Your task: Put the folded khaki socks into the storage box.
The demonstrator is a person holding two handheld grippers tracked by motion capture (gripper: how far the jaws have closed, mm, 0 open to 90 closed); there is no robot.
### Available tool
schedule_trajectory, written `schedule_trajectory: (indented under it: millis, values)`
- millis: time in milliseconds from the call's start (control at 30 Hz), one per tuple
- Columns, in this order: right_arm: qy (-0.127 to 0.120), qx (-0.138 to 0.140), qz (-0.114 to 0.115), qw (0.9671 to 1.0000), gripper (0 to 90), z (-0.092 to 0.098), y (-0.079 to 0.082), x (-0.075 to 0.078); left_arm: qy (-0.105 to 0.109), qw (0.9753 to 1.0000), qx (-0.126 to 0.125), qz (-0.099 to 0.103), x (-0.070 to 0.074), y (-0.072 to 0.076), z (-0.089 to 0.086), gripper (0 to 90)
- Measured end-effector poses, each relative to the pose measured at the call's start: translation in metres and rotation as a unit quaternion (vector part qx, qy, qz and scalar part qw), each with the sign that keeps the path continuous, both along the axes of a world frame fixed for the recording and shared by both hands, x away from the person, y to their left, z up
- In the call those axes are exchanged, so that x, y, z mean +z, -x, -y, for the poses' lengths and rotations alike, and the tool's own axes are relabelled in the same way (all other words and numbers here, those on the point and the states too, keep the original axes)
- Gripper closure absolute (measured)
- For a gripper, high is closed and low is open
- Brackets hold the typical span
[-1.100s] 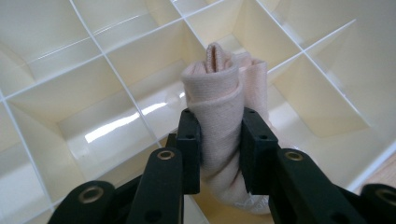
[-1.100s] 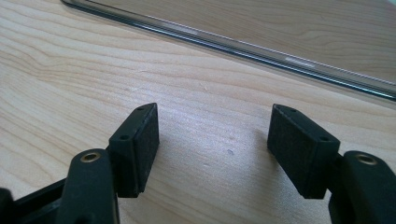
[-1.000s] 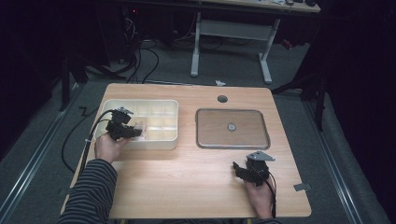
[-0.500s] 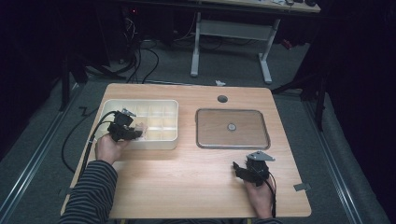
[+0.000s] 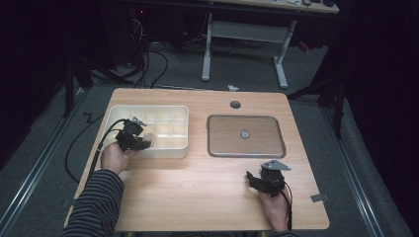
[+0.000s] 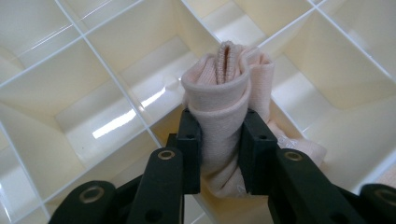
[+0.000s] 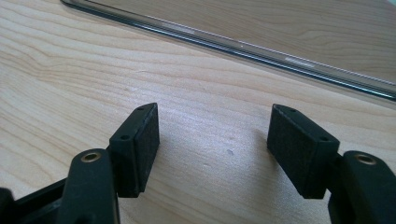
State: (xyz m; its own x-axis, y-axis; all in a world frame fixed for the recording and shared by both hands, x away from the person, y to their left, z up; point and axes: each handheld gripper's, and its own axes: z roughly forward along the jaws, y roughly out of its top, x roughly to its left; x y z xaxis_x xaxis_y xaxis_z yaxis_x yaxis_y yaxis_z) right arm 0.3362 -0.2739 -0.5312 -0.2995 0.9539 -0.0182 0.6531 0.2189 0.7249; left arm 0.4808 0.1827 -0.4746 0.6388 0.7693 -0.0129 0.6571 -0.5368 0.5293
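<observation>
Left gripper view, nearest first: left gripper (image 6: 220, 122) clamped on a rolled pale-pink sock (image 6: 224, 79), jaws pressing the roll from both sides, folded cuff end sticking out past the tips. Just beyond, the cream box (image 6: 93, 49) with its grid of compartments, glossy and bare below the roll; one more bit of pink cloth at the far right edge, too cropped to tell what. Whether the sock touches a divider or hangs just above it: cannot tell. Right gripper view: right gripper (image 7: 212, 140) with jaws wide apart, holding nothing, low over bare table (image 7: 70, 70), rim of the metal tray (image 7: 243, 46) a little farther off. High view: left gripper (image 5: 141, 143) above the near row of the box (image 5: 148, 154), shifted slightly toward the near wall and the box's middle since a second ago; right gripper (image 5: 257, 178) unmoved near the front edge, well apart from the tray (image 5: 212, 148). Judging from that small shift: sock being lined up over a near compartment, not yet released. Next likely a short lowering into one cell, then opening of the jaws.
</observation>
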Motion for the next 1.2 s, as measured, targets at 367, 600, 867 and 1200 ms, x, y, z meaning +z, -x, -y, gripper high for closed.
schedule_trajectory:
  millis: [367, 600, 867, 1200]
  values:
    - [0.000, -0.001, 0.000, 1.0000, 34.6, 0.000, 0.000, 0.000, 0.072, 0.9966, 0.034, 0.020, 0.017, 0.001, -0.008, 56.1]
    - [0.000, -0.001, 0.000, 1.0000, 34.6, 0.000, 0.000, 0.000, 0.108, 0.9918, 0.058, 0.036, 0.019, -0.001, -0.007, 68.6]
    - [0.000, 0.000, 0.000, 1.0000, 34.2, 0.000, 0.000, 0.000, 0.085, 0.9947, 0.052, 0.025, 0.015, -0.001, -0.004, 80.2]
    - [0.000, 0.000, 0.000, 1.0000, 34.2, 0.000, 0.000, 0.000, 0.038, 0.9986, 0.036, 0.003, 0.000, -0.003, 0.006, 81.7]
